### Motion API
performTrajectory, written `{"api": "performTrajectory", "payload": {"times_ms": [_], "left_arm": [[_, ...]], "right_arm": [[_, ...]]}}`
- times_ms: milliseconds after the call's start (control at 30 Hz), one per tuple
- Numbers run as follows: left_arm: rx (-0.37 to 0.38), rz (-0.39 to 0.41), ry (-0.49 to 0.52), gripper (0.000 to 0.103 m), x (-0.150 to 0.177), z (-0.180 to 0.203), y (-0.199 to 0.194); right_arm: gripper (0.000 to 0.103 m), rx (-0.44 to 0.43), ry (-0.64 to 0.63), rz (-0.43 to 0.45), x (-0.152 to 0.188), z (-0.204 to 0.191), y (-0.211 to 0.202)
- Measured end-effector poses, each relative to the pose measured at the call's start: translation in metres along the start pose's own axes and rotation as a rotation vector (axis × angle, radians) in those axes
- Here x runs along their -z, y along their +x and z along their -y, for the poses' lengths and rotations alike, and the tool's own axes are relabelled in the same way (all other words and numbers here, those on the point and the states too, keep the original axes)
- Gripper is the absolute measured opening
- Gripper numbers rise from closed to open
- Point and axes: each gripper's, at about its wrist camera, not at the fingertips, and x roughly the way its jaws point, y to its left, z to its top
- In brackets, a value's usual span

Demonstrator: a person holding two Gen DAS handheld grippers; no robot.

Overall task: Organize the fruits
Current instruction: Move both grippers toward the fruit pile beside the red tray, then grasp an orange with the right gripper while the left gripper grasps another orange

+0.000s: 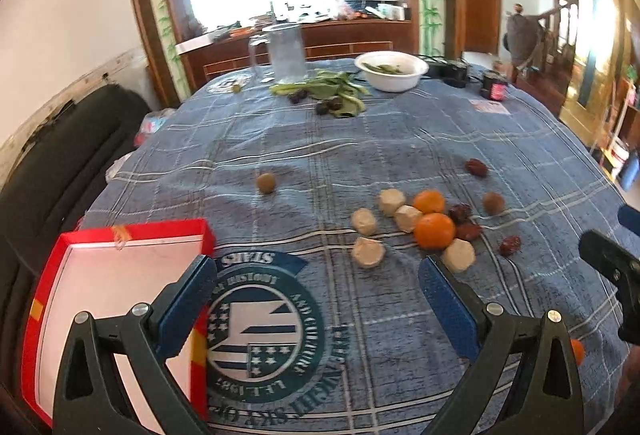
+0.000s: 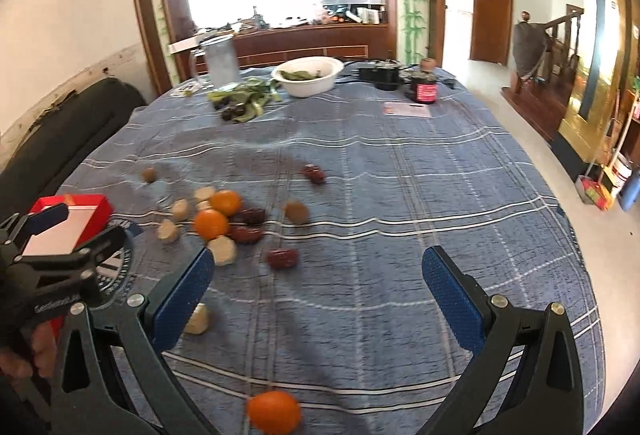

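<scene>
Both grippers hover over the counter (image 2: 400,195) with jaws spread wide and empty: the left gripper (image 1: 318,293) beside the red box (image 1: 116,275), the right gripper (image 2: 318,285) above a lone orange (image 2: 273,411). Farther off, a cluster of oranges (image 1: 435,230), pale chunks (image 1: 368,253) and dark dates (image 1: 510,245) lies scattered; a white bowl (image 1: 391,71) sits far.

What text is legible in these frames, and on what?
"STARS": ribbon on the round teal-and-white emblem printed on the blue plaid tablecloth, seen upside down.
"AND CULTURE", "L.F.E 1987": emblem ring; the rest is too distorted to read.
Pink-labelled dark jar: too small.
White-and-pink card: blurred.
Black left gripper body lettering: blurred.
</scene>
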Motion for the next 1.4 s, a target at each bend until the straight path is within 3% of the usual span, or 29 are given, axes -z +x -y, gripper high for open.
{"api": "performTrajectory", "payload": {"times_ms": [667, 1067, 1167, 1233, 1400], "left_arm": [[-0.016, -0.012, -0.044, 0.101, 0.0, -0.016, 0.004], [0.12, -0.017, 0.033, 0.101, -0.008, -0.007, 0.015], [0.151, -0.037, 0.08, 0.1, -0.012, 0.01, 0.022], [0.174, -0.06, 0.118, 0.096, -0.013, 0.024, 0.029], [0.234, -0.135, 0.161, 0.081, -0.017, 0.047, 0.049]], "right_arm": [[0.103, -0.031, -0.011, -0.023, 0.008, -0.01, -0.003], [0.101, -0.13, -0.069, -0.063, 0.053, 0.014, -0.025], [0.09, -0.159, -0.084, -0.087, 0.061, 0.012, -0.021], [0.076, -0.193, -0.087, -0.111, 0.065, 0.011, -0.015], [0.069, -0.235, -0.066, -0.145, 0.072, 0.016, -0.008]]}}
